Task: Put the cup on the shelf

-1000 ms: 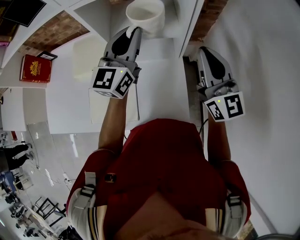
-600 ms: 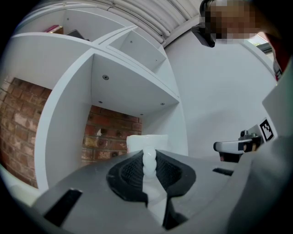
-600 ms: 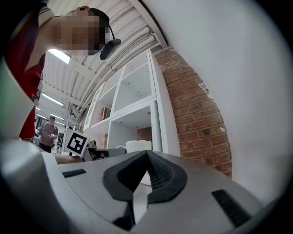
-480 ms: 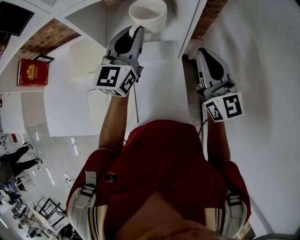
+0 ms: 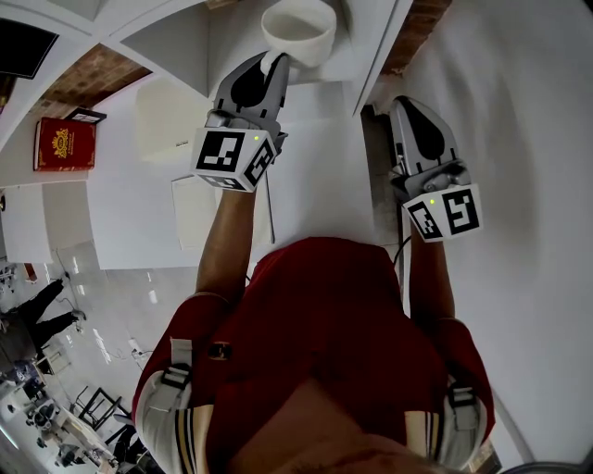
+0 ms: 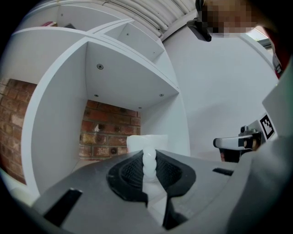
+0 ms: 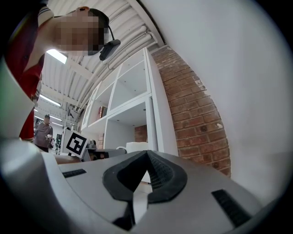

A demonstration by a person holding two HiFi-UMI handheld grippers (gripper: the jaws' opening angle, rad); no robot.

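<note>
A white cup (image 5: pixel 298 28) sits at the mouth of a white shelf compartment (image 5: pixel 176 42) at the top of the head view. My left gripper (image 5: pixel 275 63) is shut on the cup's beaded handle (image 6: pixel 149 161), and the cup's body (image 6: pixel 147 141) stands just beyond the jaws, before the compartment's brick back (image 6: pixel 107 132). Whether the cup rests on the shelf board I cannot tell. My right gripper (image 5: pixel 400 100) hangs to the right, beside the shelf's upright side panel (image 7: pixel 158 123). Its jaws (image 7: pixel 146 155) meet at the tips with nothing between them.
A red book (image 5: pixel 63 143) lies in a shelf bay to the left. A white wall (image 5: pixel 519 139) runs along the right, with brick (image 7: pixel 197 119) next to the shelf's side. A low white cabinet top (image 5: pixel 315 176) lies under the grippers. People stand far off at lower left (image 5: pixel 37 315).
The left gripper and the cup have moved a little further toward the shelf compartment, up and right in the head view. The right gripper has hardly shifted.
</note>
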